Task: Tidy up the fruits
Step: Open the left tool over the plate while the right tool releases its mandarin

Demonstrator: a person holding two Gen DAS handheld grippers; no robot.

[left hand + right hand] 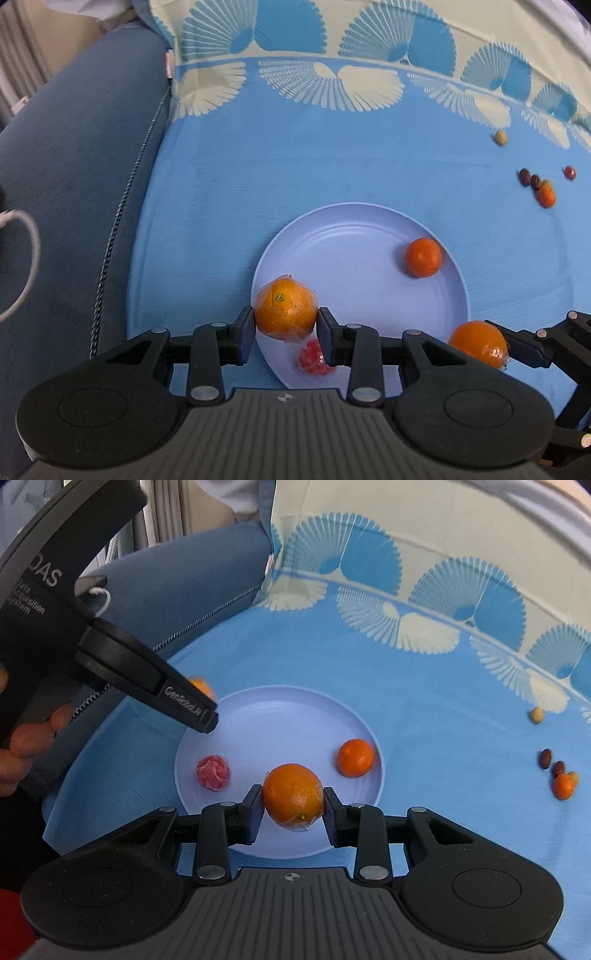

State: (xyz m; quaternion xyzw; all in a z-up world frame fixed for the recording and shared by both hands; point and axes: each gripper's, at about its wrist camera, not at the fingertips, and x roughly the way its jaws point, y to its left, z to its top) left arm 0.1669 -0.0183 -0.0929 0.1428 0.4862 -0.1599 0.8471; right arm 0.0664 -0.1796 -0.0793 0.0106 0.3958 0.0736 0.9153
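A pale blue plate [351, 229] [280, 709] lies on the blue cloth. My left gripper [286, 332] is shut on a wrapped orange [286, 310] over the plate's left rim. My right gripper [293, 808] is shut on a second wrapped orange [293, 795], held over the plate's near side; this orange also shows in the left wrist view [478, 341]. On the plate lie a small tangerine [423, 257] [355, 757] and a wrapped red fruit [313, 357] [213, 773]. The left gripper's finger [177, 698] partly hides its orange [201, 687] in the right wrist view.
Loose on the cloth to the right lie a small orange fruit [546, 195] [563, 785], dark red fruits [529, 178] [552, 762] and a small yellowish one [500, 137] [536, 715]. A blue sofa arm [74, 166] borders the cloth's left edge.
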